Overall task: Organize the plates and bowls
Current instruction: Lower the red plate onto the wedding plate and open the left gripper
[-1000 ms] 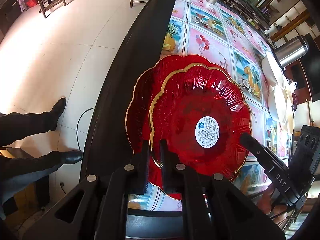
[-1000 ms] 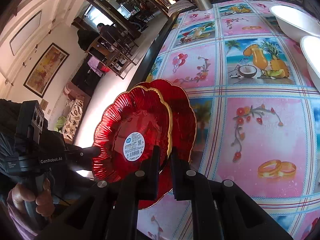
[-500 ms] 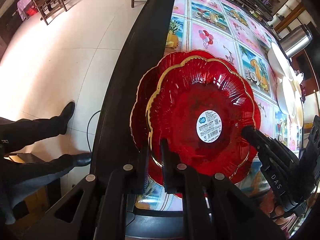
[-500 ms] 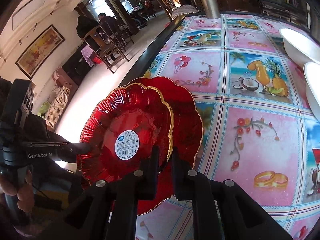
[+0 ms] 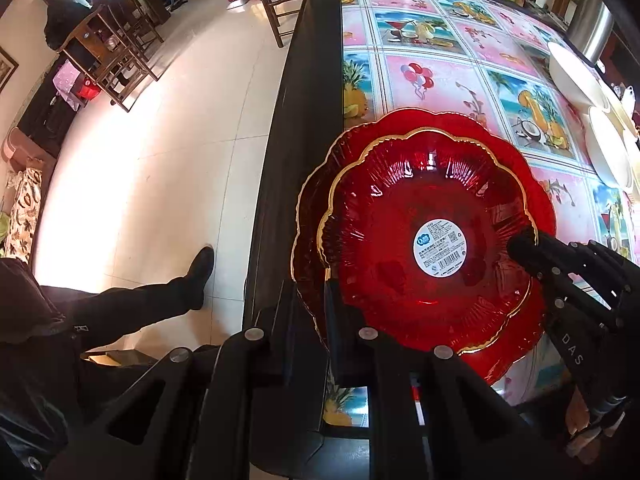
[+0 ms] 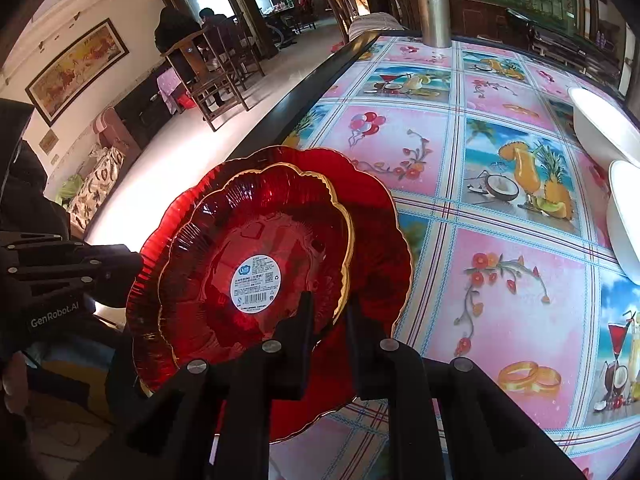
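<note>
two red plates stacked at the desk's near edge, both grippers letting go

patterned desk (image 6: 500, 264) under a pink and blue fruit-print cloth, dark border along its left side. on it, at the near left corner beside that border, a large red plate (image 6: 376, 216) with a scalloped gold rim. nested on top of the large red plate, shifted toward the dark border, a smaller red plate (image 6: 256, 236) with the same gold rim and a round white sticker (image 6: 256, 280) at its centre. far right of the red plates, well apart, white bowls (image 6: 600, 128) in a row near the desk's right side. at the far end of the desk, a steel flask (image 6: 432, 8).

left gripper (image 5: 308, 320) straddling the near-left rim of the stacked plates, fingers (image 5: 340, 328) opening, rim between them with a visible gap. right gripper (image 6: 326, 320) straddling the opposite rim of the smaller plate, fingers (image 6: 300, 328) likewise opening, rim between them and no clamping visible.
</note>
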The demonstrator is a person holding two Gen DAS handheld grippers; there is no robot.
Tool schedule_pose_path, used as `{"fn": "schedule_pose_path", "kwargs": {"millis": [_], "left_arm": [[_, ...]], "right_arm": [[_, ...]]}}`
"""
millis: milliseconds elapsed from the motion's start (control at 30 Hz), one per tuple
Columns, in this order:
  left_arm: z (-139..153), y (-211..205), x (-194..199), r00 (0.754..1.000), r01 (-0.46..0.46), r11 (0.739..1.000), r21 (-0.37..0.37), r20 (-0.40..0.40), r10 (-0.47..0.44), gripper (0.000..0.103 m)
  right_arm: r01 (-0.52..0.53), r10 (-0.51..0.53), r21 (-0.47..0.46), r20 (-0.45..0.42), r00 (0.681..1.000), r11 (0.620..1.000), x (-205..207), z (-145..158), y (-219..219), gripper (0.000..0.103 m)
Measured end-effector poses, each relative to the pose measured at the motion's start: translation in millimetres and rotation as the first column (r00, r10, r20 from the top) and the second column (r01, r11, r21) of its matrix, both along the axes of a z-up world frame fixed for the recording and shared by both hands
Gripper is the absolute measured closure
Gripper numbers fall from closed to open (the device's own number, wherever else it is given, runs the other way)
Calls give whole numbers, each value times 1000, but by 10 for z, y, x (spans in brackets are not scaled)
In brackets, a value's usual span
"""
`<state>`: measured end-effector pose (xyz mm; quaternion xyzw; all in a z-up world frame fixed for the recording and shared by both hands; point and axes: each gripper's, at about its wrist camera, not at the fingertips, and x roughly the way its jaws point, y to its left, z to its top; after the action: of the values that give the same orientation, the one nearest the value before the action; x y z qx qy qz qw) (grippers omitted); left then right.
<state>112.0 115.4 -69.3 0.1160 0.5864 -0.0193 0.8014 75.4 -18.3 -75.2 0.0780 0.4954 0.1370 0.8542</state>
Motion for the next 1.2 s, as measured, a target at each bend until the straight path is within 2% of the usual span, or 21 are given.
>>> {"fn": "schedule_pose_path", "kwargs": {"millis": [133,333,467,533,633,700,833,1000,1033,1100,1133,1167,1200], "left_arm": [[62,84,-48,1000,-24,998,-57,12,25,90],[201,222,-178,997,-51,991,-126,55,59,90],[290,236,-257,993,-58,986,-158,93,73,89],[325,207,-282,992,-53,984,-171,107,72,89],[395,168,-344,990,-39,982,-184,127,63,89],[430,145,-382,989,-31,980,-194,134,58,89],[503,18,-471,986,-8,977,-213,159,42,89],[639,-369,-634,974,74,963,-258,226,-14,89],[655,-470,-669,971,96,958,-269,238,-30,85],[690,-716,-748,962,152,944,-291,264,-73,62],[708,-839,-785,957,177,937,-301,277,-91,43],[717,-955,-809,951,197,931,-306,290,-106,33],[727,-1074,-830,946,215,926,-309,302,-119,33]], "right_arm": [[-28,28,-60,0,1000,998,5,11,82,83],[-112,108,-80,-45,993,991,-8,104,142,63],[-114,120,-153,28,992,982,-131,332,125,36],[-114,127,-176,62,990,978,-180,425,138,29],[-138,155,-186,81,985,973,-224,470,172,29],[-123,139,-148,96,986,981,-237,492,89,29],[-39,39,-5,147,988,999,-225,588,-317,29],[88,-107,93,232,967,992,-354,746,-992,29],[108,-131,107,241,962,988,-391,772,-1135,29],[141,-168,119,258,951,983,-488,817,-1412,29],[159,-186,117,272,944,980,-556,843,-1540,29],[179,-204,111,288,936,978,-632,869,-1665,29],[200,-222,104,303,927,974,-699,896,-1800,29]]}}
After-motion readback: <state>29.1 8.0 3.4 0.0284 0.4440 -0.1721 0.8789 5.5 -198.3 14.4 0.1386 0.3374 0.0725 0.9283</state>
